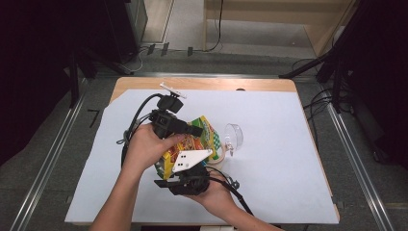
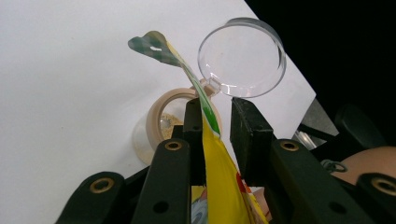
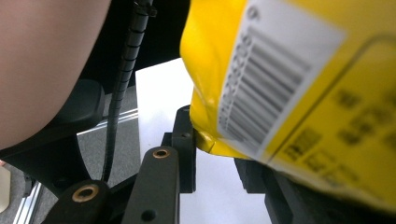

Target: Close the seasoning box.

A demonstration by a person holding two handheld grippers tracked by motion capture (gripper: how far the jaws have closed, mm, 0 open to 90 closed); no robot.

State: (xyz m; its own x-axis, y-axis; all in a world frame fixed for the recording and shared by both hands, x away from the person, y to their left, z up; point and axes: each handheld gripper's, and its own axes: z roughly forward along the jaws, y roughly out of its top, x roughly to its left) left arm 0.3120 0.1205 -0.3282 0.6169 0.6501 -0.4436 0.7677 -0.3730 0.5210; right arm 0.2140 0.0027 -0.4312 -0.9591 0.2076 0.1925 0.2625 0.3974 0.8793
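A yellow snack pouch (image 1: 192, 144) is held above the worktop (image 1: 288, 168), both the left gripper (image 2: 215, 122) and right gripper (image 3: 217, 154) clamping its edges. Beneath, an open jar (image 2: 159, 123) holds beige powder (image 2: 171, 122), its clear lid (image 2: 240, 58) flipped back.

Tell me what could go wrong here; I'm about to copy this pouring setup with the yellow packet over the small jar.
The torn packet top rests against one jaw of the left gripper, with a gap to the other, so it could slip. Its opening sits beside the jar mouth, so contents might spill onto the white sheet. The hinged clear lid stands close and could get knocked.
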